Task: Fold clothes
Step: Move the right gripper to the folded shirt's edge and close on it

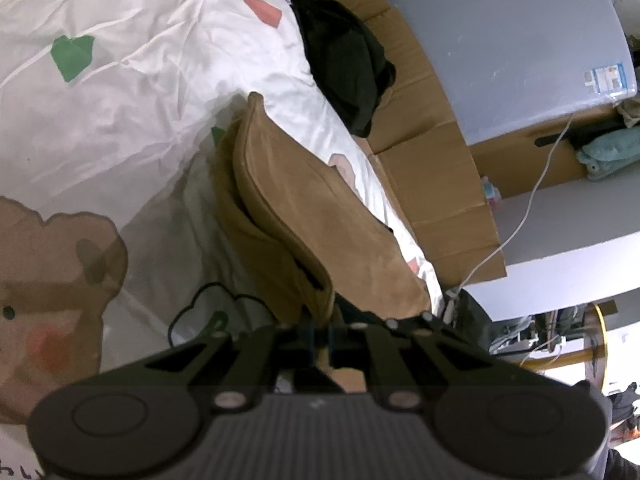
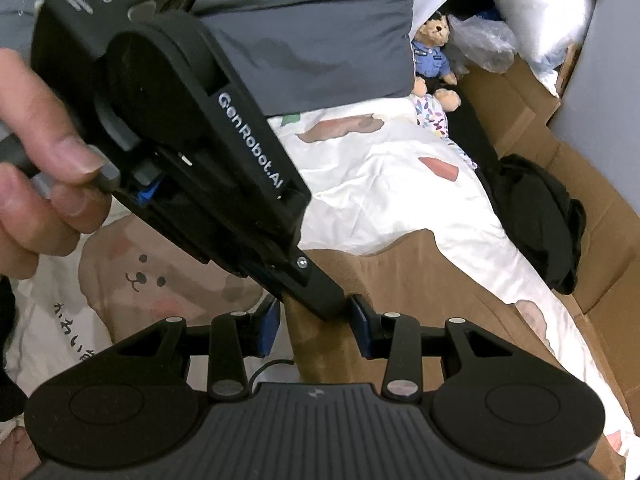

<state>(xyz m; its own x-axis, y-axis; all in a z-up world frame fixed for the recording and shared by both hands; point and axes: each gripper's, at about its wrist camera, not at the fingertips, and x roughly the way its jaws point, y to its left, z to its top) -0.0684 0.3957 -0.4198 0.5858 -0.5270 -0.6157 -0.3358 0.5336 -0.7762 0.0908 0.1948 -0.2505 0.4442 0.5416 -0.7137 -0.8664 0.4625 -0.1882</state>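
On the bed, one brown garment (image 1: 280, 208) pinched by left hand-held gripper (image 1: 320, 340); right hand-held gripper (image 2: 314, 330) agape.

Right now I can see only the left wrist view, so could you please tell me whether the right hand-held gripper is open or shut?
Observer: The right hand-held gripper is open, with the tip of the left hand-held gripper between its fingers.
Operator: Thank you. Is it gripping the brown garment?
Observer: No. A fold of the brown garment hangs between its open fingers, under the left one's tip.
Operator: Is anything lying farther up the bed?
Observer: A teddy bear in a blue shirt sits beside grey bedding.
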